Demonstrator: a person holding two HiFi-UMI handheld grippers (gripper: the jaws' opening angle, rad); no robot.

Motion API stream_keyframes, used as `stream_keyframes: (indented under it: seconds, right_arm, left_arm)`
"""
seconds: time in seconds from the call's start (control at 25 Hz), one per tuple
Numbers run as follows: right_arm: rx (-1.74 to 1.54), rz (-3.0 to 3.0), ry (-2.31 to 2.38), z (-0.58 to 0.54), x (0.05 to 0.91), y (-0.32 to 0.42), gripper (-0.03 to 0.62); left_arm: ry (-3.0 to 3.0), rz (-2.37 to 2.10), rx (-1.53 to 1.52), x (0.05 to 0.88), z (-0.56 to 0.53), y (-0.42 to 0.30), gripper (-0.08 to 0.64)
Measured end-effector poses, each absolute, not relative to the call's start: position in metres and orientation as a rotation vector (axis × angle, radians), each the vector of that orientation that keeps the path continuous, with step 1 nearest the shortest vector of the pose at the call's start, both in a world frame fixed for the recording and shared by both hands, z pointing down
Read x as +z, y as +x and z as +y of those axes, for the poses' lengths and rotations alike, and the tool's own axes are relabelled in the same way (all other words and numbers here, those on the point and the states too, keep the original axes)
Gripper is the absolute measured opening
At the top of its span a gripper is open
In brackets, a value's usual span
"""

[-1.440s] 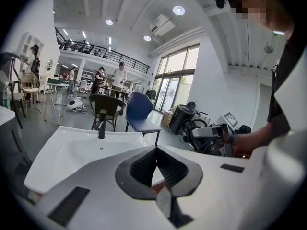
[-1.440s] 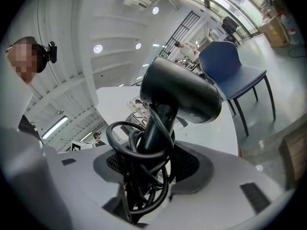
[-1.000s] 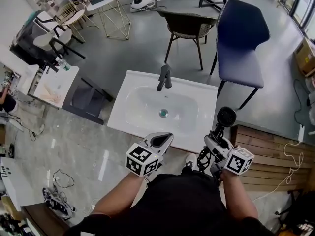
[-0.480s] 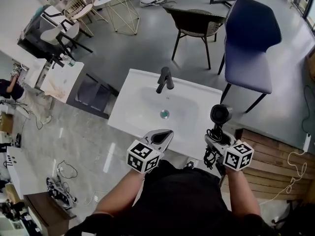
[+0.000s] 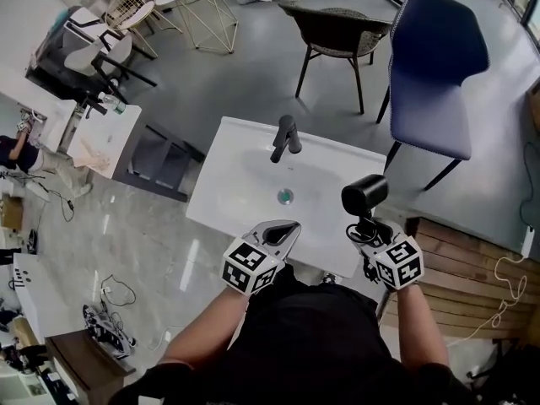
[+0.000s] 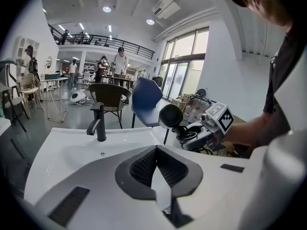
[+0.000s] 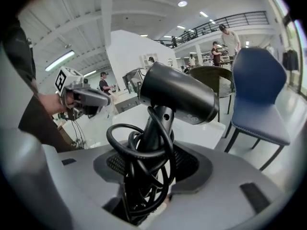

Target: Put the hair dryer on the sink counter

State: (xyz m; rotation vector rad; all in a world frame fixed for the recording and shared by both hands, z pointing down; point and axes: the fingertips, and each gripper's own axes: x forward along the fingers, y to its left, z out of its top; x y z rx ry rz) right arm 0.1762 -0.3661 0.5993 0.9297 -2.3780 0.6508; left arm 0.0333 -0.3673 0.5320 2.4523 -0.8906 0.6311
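The black hair dryer (image 5: 364, 192) stands upright in my right gripper (image 5: 369, 229), which is shut on its handle, with the black cord coiled round the handle between the jaws. It hangs over the right front corner of the white sink counter (image 5: 211, 201). In the right gripper view the hair dryer's barrel (image 7: 180, 92) points right above the jaws. My left gripper (image 5: 281, 233) is shut and empty at the counter's front edge. From the left gripper view, the hair dryer (image 6: 171, 116) shows at the right, beyond the basin.
A black faucet (image 5: 285, 137) stands at the back of the basin. Behind the counter are a blue chair (image 5: 439, 66) and a wicker chair (image 5: 337, 28). A wooden platform (image 5: 472, 260) lies to the right, and a small white table (image 5: 105, 142) to the left.
My right gripper has carried the hair dryer left and forward, from beside the counter's right edge to above its right front corner. The left gripper has stayed where it was.
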Motion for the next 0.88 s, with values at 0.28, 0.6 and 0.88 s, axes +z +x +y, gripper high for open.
stream_keyframes:
  seconds: [0.28,0.6,0.88]
  right_arm:
    - [0.279,-2.166,0.744,-0.390,0.623,0.162,0.218]
    - [0.053,-1.980,0.526,-0.442,0.657,0.155,0.216]
    - [-0.063,-1.902,0.356,-0.480,0.682,0.144,0.216]
  left_arm:
    - [2.482,-0.841,0.638,0.529,-0.399,0.017,0.000]
    - [2.470,-0.817,0.646,0.537,-0.412,-0.008,0.000]
    - [2.429,-0.882,0.626,0.539,-0.412,-0.036,0.000]
